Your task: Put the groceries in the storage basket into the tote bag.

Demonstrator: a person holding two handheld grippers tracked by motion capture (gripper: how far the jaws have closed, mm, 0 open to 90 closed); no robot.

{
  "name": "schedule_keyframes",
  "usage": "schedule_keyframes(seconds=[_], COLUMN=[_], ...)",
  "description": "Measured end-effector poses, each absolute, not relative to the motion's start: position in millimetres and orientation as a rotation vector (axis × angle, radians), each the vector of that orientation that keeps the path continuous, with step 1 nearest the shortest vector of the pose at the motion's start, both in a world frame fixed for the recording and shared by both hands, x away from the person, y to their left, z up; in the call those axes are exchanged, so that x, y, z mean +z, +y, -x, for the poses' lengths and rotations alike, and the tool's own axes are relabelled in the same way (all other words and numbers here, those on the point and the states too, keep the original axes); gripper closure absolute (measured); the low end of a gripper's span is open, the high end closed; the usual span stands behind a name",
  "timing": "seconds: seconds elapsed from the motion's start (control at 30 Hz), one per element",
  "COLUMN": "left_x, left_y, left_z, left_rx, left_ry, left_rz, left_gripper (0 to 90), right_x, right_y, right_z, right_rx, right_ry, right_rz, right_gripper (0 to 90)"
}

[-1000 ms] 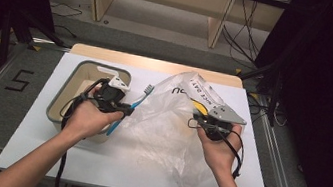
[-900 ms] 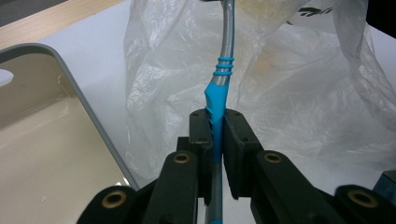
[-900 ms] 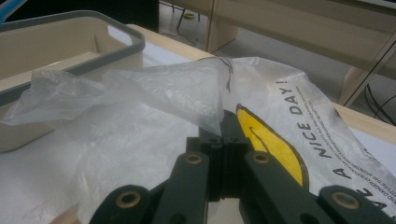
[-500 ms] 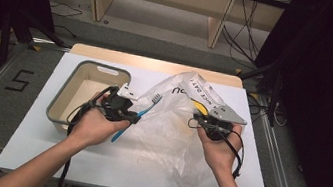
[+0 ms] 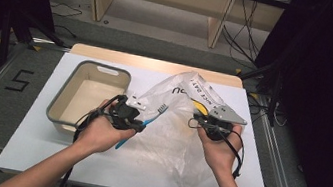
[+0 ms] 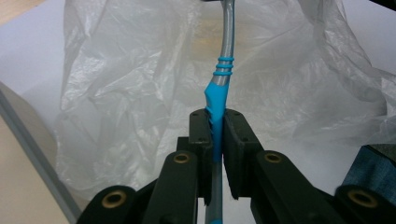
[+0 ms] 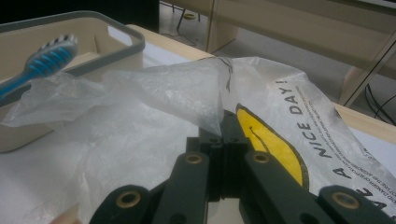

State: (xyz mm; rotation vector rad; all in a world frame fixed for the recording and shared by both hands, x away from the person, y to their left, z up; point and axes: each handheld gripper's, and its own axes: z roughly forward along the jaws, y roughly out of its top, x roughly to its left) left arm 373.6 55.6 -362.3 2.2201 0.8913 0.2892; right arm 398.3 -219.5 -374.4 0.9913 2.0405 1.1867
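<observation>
A blue and grey toothbrush is clamped by its handle in my left gripper, head pointing toward the clear plastic bag on the white table. The left gripper view shows the black jaws pressed on the blue handle, with the bag right behind it. My right gripper is shut on the bag's edge and holds it up. In the right gripper view the film rises from between the closed jaws, beside the yellow print, and the brush head hangs at upper left.
A beige bin with a grey rim stands at the left of the white table, close to my left hand. The bin's rim is also in the right gripper view. Wooden furniture legs and cables lie beyond the table.
My left gripper has carried the toothbrush rightward from over the bin toward the bag and slightly down. The right gripper has kept still on the bag.
</observation>
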Motion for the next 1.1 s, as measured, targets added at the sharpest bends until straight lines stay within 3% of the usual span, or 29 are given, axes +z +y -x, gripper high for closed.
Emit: schedule_keyframes(seconds=[1.1], left_x=[-395.0], left_y=[4.5], left_z=[-374.0], left_rx=[0.293], left_ry=[0.826], left_rz=[-2.346], left_gripper=[82.2], right_x=[-372.4], right_y=[-218.2], right_z=[-396.6], right_rx=[1.197], right_ry=[2.040], right_rz=[-0.988], right_gripper=[90.0])
